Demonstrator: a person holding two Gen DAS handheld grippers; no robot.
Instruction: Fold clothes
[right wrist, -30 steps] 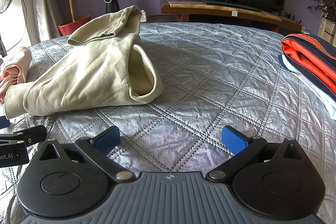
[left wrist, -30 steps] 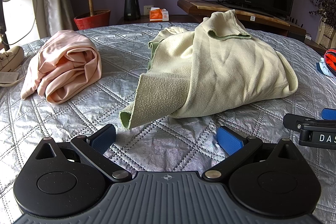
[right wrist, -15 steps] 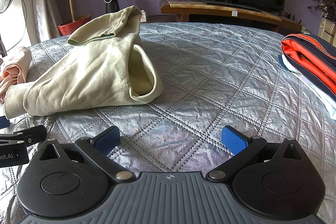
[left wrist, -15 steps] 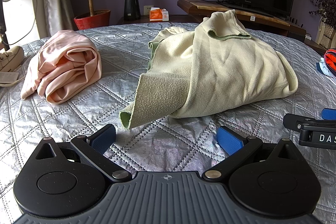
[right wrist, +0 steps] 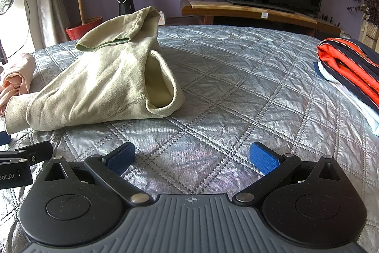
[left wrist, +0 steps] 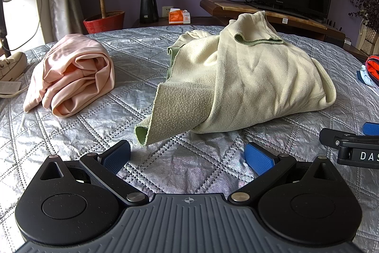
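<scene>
Both the left tool (left wrist: 187,155) and right tool (right wrist: 191,158) hover spread wide and empty above the quilted bed (right wrist: 236,87), near the crumpled pale-green fleece top (left wrist: 248,82).

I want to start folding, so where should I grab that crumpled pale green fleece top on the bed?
Probably take the loose flap of the pale green fleece top, nearest the open left gripper. It juts off the heap toward the camera with its edge lifted, so the fingers could come straight forward, low over the grey quilted bedspread.

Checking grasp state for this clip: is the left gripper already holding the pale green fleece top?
No: the left gripper is open over bare quilt, with the pale green fleece top lying beyond its fingertips.
</scene>
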